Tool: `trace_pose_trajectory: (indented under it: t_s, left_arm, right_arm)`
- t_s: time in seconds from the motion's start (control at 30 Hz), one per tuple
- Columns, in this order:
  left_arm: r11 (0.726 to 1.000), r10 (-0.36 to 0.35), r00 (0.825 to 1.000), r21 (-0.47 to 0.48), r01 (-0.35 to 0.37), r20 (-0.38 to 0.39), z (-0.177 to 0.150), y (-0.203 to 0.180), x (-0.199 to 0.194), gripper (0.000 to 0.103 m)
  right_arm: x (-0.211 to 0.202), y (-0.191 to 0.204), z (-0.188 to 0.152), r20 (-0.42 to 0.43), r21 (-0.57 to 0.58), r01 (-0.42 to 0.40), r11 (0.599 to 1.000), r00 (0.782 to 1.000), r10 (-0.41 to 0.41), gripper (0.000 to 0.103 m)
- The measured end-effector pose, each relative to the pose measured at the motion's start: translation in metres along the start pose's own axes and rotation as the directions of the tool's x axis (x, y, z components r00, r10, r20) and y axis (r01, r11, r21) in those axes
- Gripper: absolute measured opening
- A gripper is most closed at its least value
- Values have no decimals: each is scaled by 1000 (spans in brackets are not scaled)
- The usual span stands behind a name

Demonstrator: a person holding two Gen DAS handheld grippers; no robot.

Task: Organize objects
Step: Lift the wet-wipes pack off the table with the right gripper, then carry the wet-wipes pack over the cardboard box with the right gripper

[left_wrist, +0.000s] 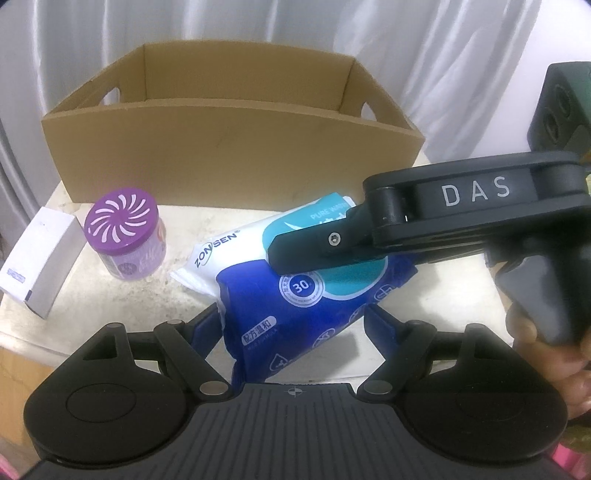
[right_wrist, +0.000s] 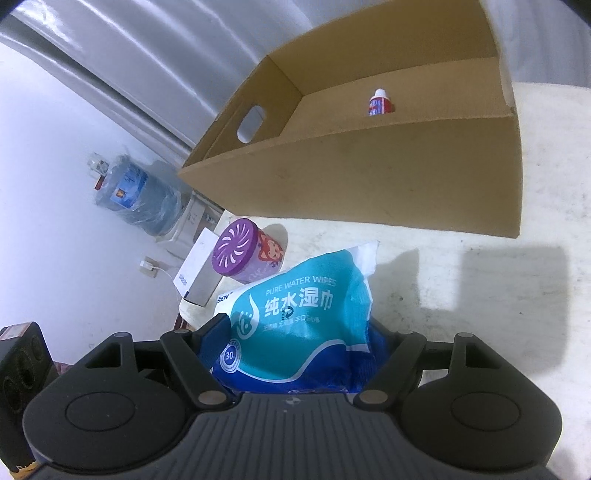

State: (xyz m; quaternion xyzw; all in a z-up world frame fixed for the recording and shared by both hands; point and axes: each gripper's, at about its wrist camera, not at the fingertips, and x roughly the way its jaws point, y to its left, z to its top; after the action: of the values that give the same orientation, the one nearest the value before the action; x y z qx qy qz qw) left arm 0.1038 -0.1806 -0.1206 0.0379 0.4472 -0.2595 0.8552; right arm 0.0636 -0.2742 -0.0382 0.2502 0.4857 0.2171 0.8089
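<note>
A blue and teal pack of wet wipes (left_wrist: pixel 295 295) lies on the white table (left_wrist: pixel 122 299) in front of the cardboard box (left_wrist: pixel 229 151). My left gripper (left_wrist: pixel 295 317) has its fingers on both sides of the pack's near end. My right gripper (right_wrist: pixel 299 332) is shut on the same pack (right_wrist: pixel 306 317); in the left wrist view its black fingers (left_wrist: pixel 314 247) clamp the pack from the right. A purple-lidded jar (left_wrist: pixel 123 232) and a small white carton (left_wrist: pixel 37 258) stand to the left. Inside the box (right_wrist: pixel 369 170) lies a small tube (right_wrist: pixel 380 101).
A water jug (right_wrist: pixel 136 195) stands on the floor beyond the table's left edge. A grey curtain (left_wrist: pixel 258 33) hangs behind the box. The table's front edge runs just under my left gripper.
</note>
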Motion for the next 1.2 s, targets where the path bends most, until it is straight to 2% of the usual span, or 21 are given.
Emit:
trace_pose_trajectory:
  t_s: [0.13,0.3,0.33,0.5,0.8,1.2]
  left_arm:
    - [1000,3,1000,4,-3,12,-1,-4,0,81]
    - [1000,7,1000,9,-7,26,-5,5,-23,81]
    - [1000,9,1000,10,-9,29,-6,6,-45,81]
    - [1000,16,999,11,-17,46,-10,7,-65,81]
    - [1000,25,997,10,-26,76,-19,8,-87,81]
    - [999,36,992,-13,-35,122,-16,12,-102,81]
  right_arm:
    - [-5,4,-1,10,-9,-2,1000,1000,2,78]
    - [-11,10,-4,36,-20,-2,1000,999,2,78]
    - [-12,11,-5,38,-22,-2,1000,999,3,78]
    - [-18,18,-8,45,-31,-6,1000,999,7,78]
    - [-28,31,-15,53,-47,-3,999,999,5,78]
    - [-36,53,-18,68,-81,-2,997,998,7,78]
